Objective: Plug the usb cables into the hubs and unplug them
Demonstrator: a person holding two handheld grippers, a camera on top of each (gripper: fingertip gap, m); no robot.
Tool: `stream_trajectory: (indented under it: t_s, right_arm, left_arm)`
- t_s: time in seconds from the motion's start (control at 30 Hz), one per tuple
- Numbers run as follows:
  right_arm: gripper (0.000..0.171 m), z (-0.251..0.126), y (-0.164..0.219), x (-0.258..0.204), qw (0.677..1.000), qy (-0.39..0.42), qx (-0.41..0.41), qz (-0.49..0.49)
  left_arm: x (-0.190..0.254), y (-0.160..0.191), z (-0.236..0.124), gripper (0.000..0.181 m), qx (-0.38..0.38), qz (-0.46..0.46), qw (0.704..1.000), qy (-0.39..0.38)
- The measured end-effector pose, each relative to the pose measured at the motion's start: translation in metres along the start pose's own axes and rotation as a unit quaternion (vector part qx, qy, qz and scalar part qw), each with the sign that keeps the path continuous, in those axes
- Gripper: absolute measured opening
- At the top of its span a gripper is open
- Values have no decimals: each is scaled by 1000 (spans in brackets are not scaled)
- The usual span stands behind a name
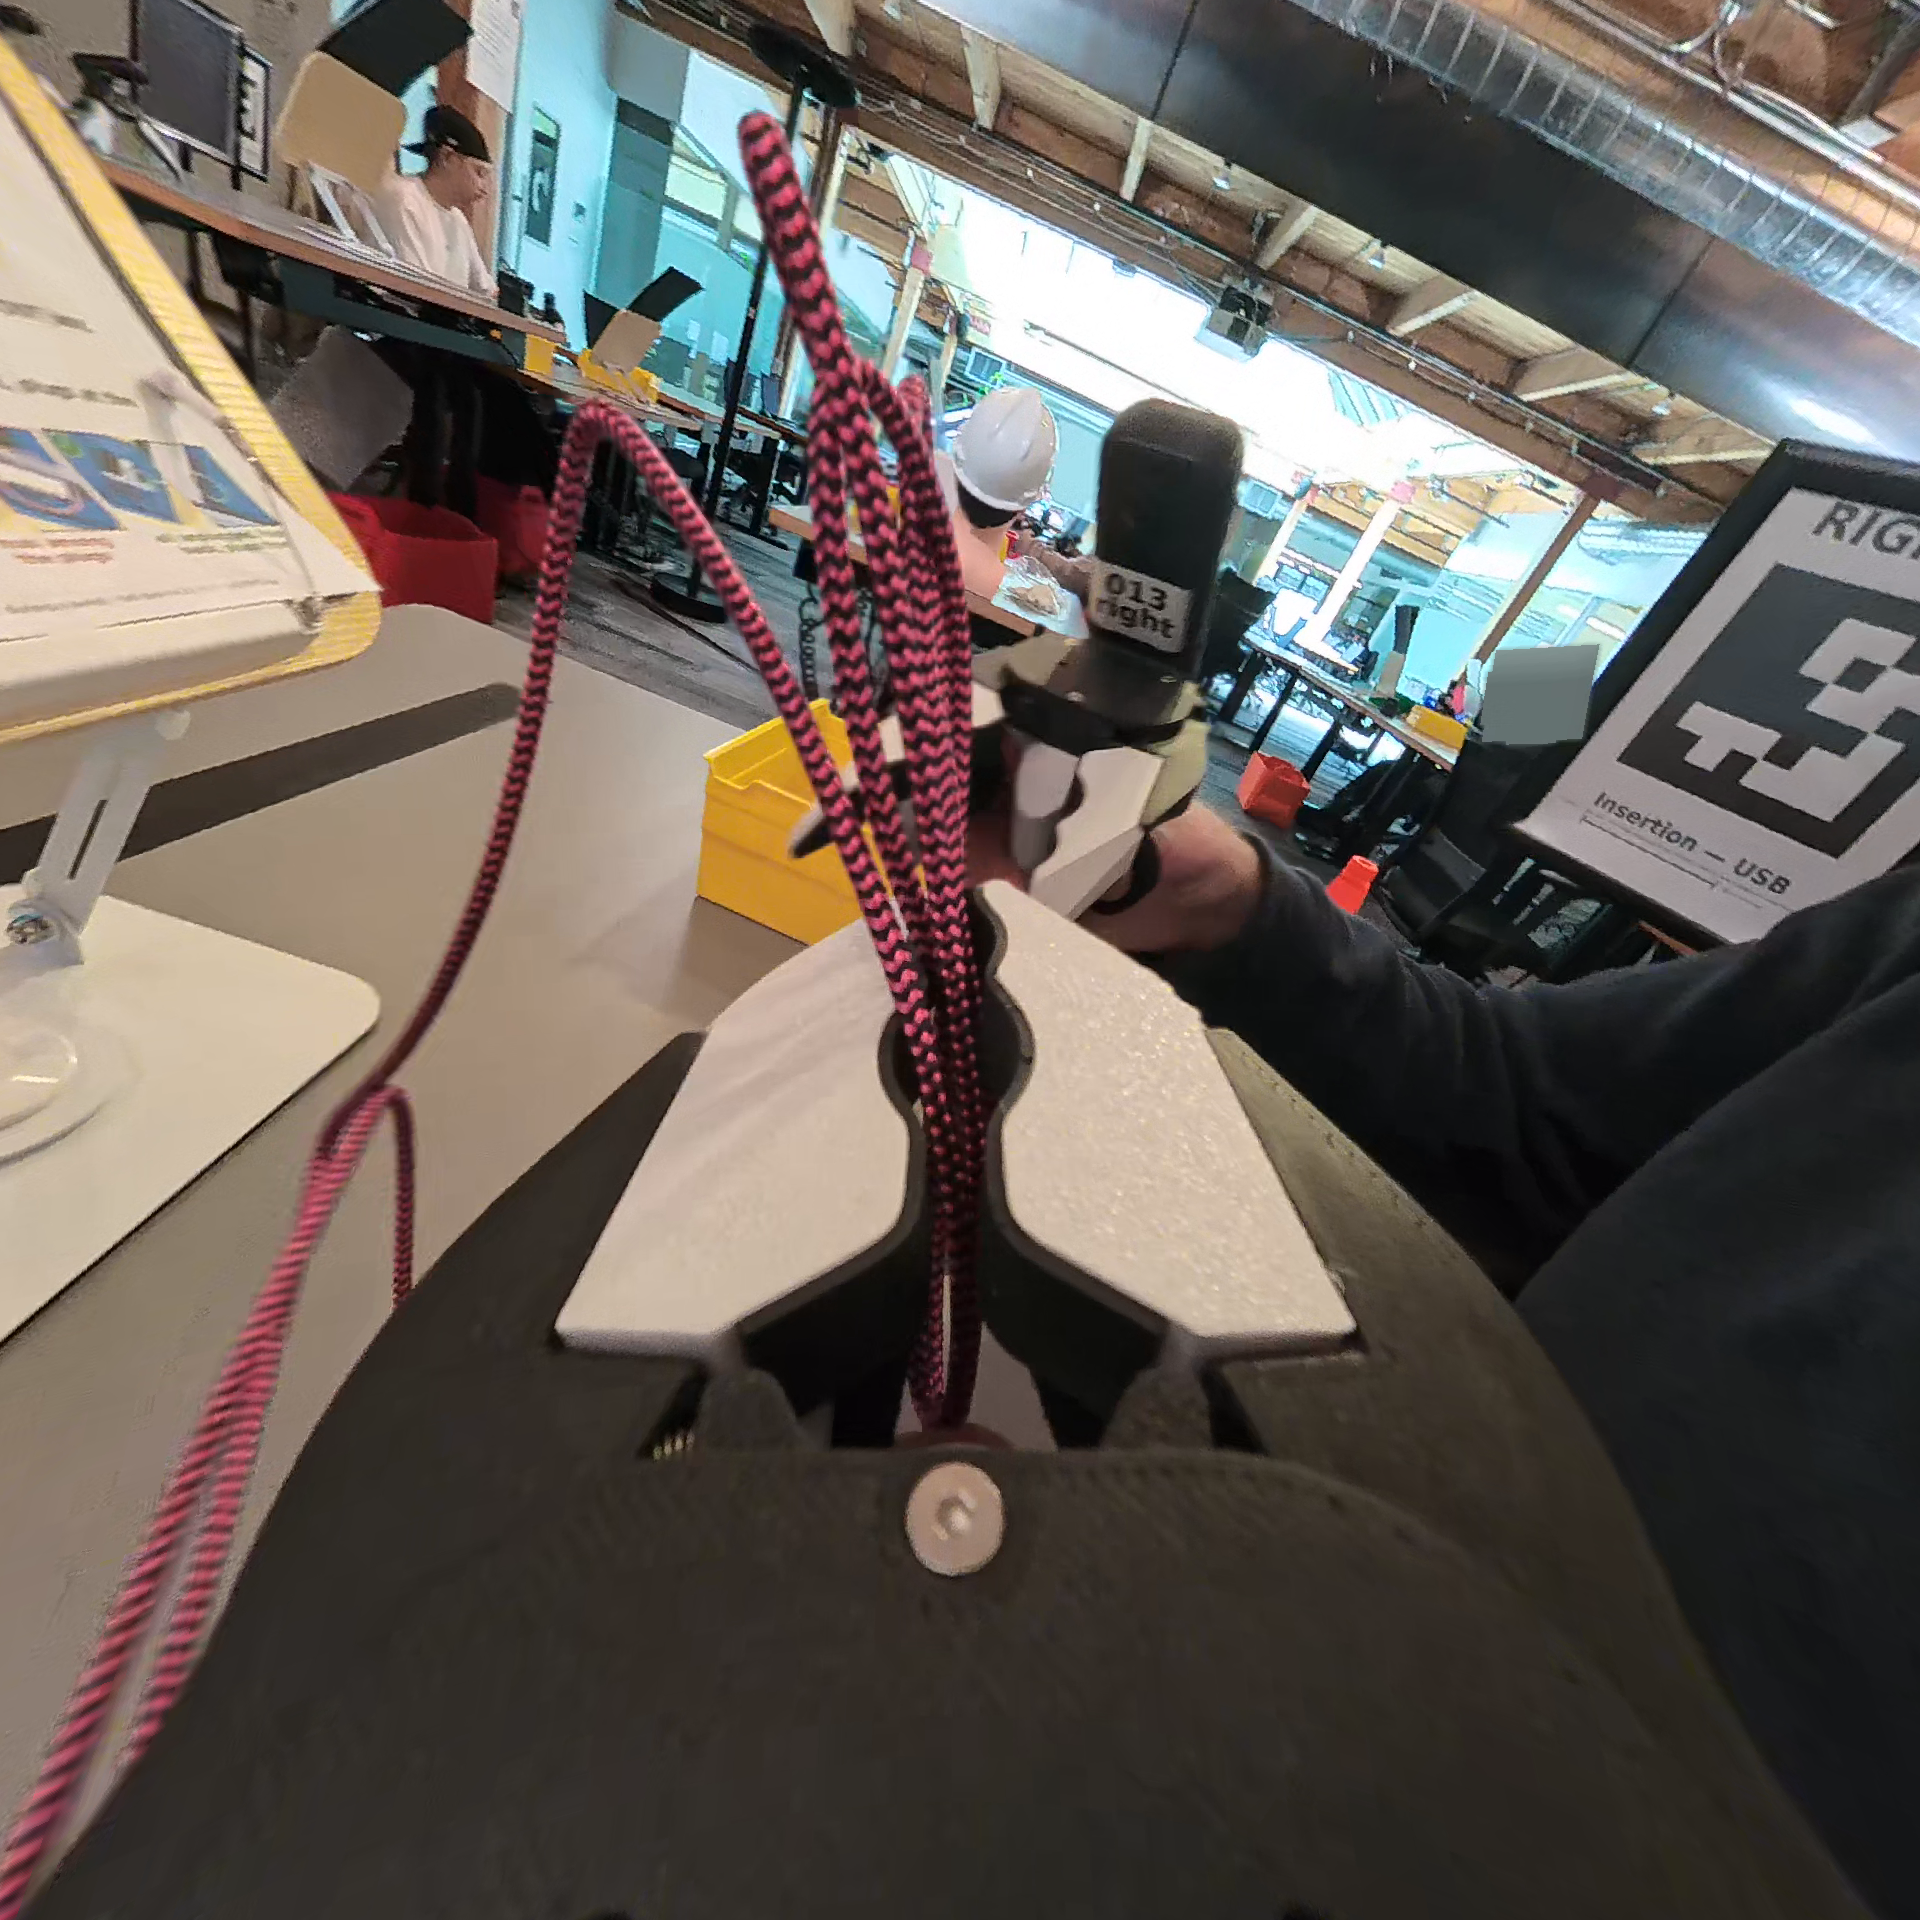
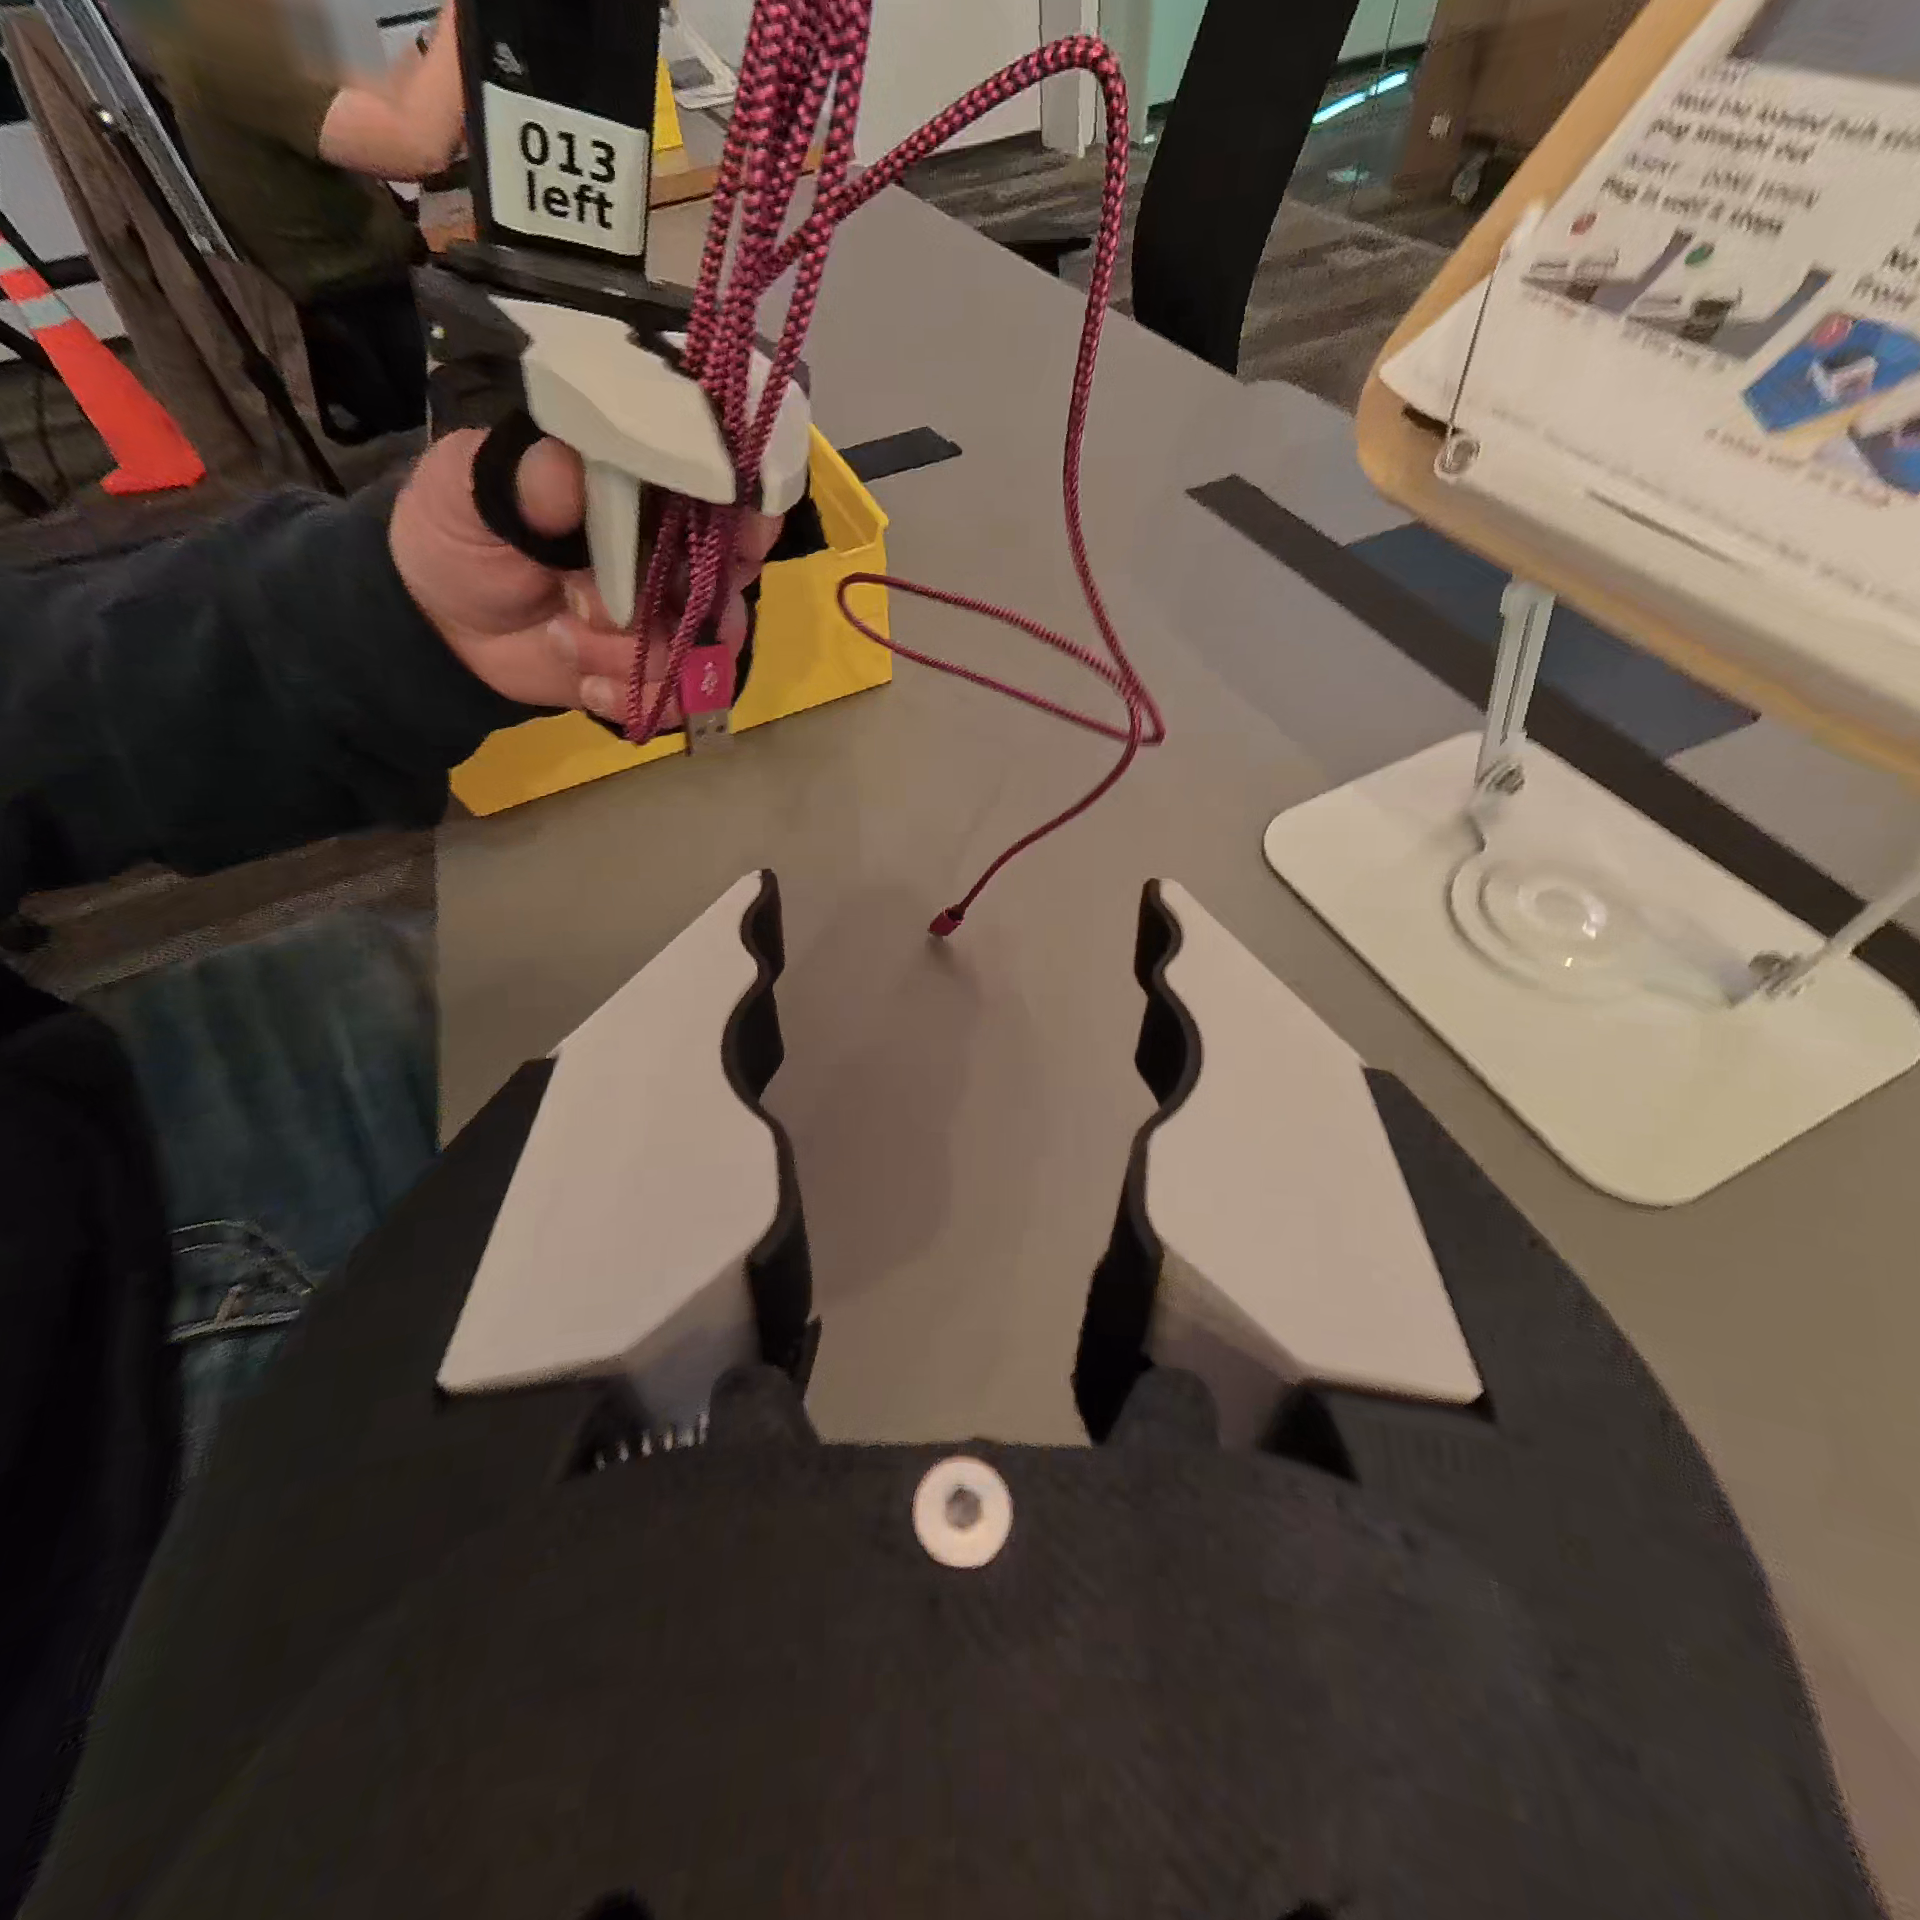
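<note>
My grey worktop carries a yellow bin at its far edge, a white stand base to my right, black tape strips, and the pink cable's tip touching down.

My white fingers with black inner pads grip a pink-and-black zigzag braided cable, a yellow bin sits on the grey desk, black-striped.
</note>
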State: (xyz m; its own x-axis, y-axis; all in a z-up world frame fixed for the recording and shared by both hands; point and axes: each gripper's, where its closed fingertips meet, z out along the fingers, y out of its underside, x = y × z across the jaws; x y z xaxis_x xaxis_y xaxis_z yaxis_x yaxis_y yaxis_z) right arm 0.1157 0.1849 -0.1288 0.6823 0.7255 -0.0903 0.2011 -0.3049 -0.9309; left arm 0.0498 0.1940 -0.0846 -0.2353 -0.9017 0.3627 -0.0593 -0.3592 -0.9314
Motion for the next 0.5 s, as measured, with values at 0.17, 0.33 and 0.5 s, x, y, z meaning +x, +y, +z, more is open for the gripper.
stream_trajectory:
  t_s: [0.17,0.33,0.5]
  right_arm:
    - [108,38,-13,-15,997,-58,19,-38]
    - [142,38,-53,-64,969,-204,139,35]
    - [146,35,-68,-79,960,-208,178,59]
  left_arm:
    - [24,-2,13,2,-31,21,999,28]
    - [23,-3,25,2,-55,46,997,-8]
    - [9,7,36,2,-86,102,989,-70]
